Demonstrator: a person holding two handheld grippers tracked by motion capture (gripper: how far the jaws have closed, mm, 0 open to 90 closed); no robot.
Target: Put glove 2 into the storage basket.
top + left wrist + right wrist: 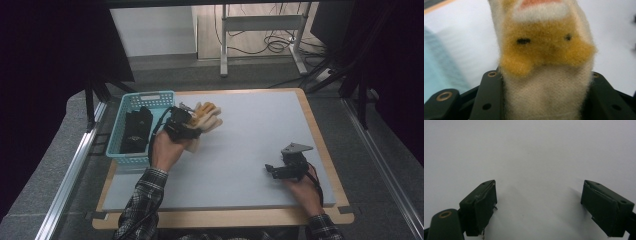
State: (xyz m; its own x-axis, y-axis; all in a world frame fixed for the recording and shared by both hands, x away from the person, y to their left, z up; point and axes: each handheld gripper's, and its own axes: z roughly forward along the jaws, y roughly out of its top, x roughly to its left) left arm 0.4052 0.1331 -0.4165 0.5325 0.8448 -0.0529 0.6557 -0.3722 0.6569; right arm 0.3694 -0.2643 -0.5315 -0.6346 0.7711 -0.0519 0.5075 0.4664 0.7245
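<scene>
A cream and yellow plush toy (206,118) with small black eyes is clamped in my left gripper (192,125), held just right of the teal basket (161,96) and above the white table top. In the left gripper view the plush toy (544,57) is pinched between the two black jaws and rises up the middle. My right gripper (272,169) rests low at the right front of the table. Its jaws stand wide apart over bare white surface (534,165) with nothing between them; midpoint (539,202).
The teal basket holds dark objects (136,130) and stands on the table's left edge. The white board (260,125) has a wooden rim (320,135). Behind the table are a metal desk frame (260,30) and cables on the floor.
</scene>
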